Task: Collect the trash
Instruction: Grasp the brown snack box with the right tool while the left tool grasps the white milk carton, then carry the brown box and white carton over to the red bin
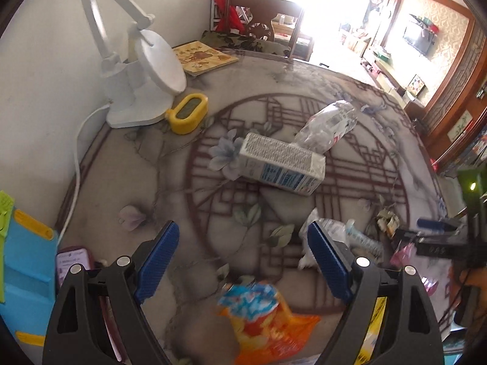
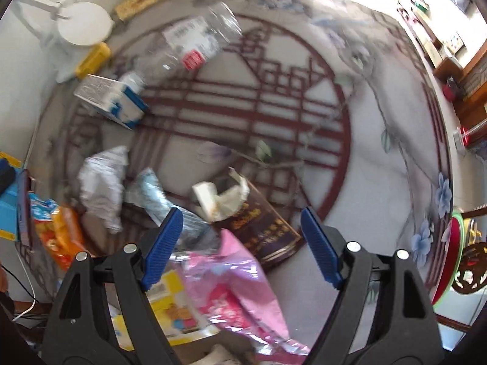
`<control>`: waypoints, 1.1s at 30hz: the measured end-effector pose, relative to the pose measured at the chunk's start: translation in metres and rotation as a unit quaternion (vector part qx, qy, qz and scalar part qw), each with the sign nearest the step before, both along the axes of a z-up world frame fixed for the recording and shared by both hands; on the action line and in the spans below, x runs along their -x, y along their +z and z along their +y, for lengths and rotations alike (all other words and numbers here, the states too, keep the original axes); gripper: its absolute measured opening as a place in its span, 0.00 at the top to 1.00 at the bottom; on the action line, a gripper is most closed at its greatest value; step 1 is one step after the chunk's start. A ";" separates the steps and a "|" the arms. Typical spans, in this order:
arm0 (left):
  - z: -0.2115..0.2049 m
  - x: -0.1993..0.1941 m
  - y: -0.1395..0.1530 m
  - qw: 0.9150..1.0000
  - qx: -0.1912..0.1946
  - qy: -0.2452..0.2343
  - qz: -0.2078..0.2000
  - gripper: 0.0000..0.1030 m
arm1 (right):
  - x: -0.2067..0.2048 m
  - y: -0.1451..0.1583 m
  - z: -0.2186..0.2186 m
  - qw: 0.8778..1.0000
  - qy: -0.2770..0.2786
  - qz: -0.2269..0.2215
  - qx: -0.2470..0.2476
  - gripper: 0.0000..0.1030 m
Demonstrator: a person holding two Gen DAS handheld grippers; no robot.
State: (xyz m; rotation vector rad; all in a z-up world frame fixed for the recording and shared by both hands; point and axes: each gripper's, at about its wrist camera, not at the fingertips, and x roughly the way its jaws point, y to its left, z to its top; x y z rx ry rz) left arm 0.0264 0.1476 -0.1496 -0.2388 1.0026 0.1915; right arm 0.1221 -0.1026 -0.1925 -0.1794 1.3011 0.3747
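Trash lies on a round patterned table (image 1: 350, 106). In the left wrist view a white and blue carton (image 1: 281, 164) lies on its side with a crushed clear bottle (image 1: 328, 124) behind it. An orange and blue snack bag (image 1: 261, 322) lies below my open, empty left gripper (image 1: 243, 261). Crumpled white wrapping (image 1: 331, 231) is by its right finger. In the right wrist view my open, empty right gripper (image 2: 242, 243) hovers over a pink wrapper (image 2: 237, 292). A torn white box (image 2: 219, 197), a dark packet (image 2: 268, 231), crumpled white paper (image 2: 103, 179), the carton (image 2: 112, 100) and the bottle (image 2: 188, 48) lie beyond.
A white desk lamp (image 1: 137, 70), a yellow clock (image 1: 188, 112) and a book (image 1: 204, 57) stand at the table's far left by the wall. A blue box (image 1: 21, 273) and a phone (image 1: 73, 264) sit at the near left. A wooden chair (image 1: 264, 18) is behind the table.
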 end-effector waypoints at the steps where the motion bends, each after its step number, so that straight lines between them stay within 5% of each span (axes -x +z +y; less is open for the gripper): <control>1: -0.002 -0.014 -0.002 1.000 0.012 0.004 -0.001 0.20 | -0.003 -0.005 -0.005 1.000 -0.010 0.009 0.000 0.24; 7: -0.008 -0.077 -0.028 0.995 0.078 0.054 0.013 0.20 | -0.009 -0.038 -0.007 0.998 -0.019 0.058 0.012 0.39; 12: -0.001 -0.115 -0.056 0.983 0.102 0.143 0.045 0.20 | -0.001 -0.029 -0.007 0.999 -0.028 0.042 -0.007 0.74; 18: -0.001 -0.129 -0.083 0.975 0.124 0.176 0.061 0.28 | 0.012 -0.009 -0.013 0.998 -0.042 0.018 -0.031 0.75; 20: -0.001 -0.128 -0.082 0.975 0.131 0.169 0.057 0.45 | 0.014 -0.005 -0.014 0.998 -0.044 0.016 -0.037 0.75; 25: 0.007 -0.121 -0.075 0.980 0.144 0.123 0.051 0.64 | 0.013 -0.003 -0.023 0.997 -0.056 0.022 -0.053 0.75; 33: 0.003 -0.090 -0.040 0.992 0.108 0.067 0.009 0.65 | 0.011 0.011 -0.010 0.996 -0.049 -0.006 -0.077 0.75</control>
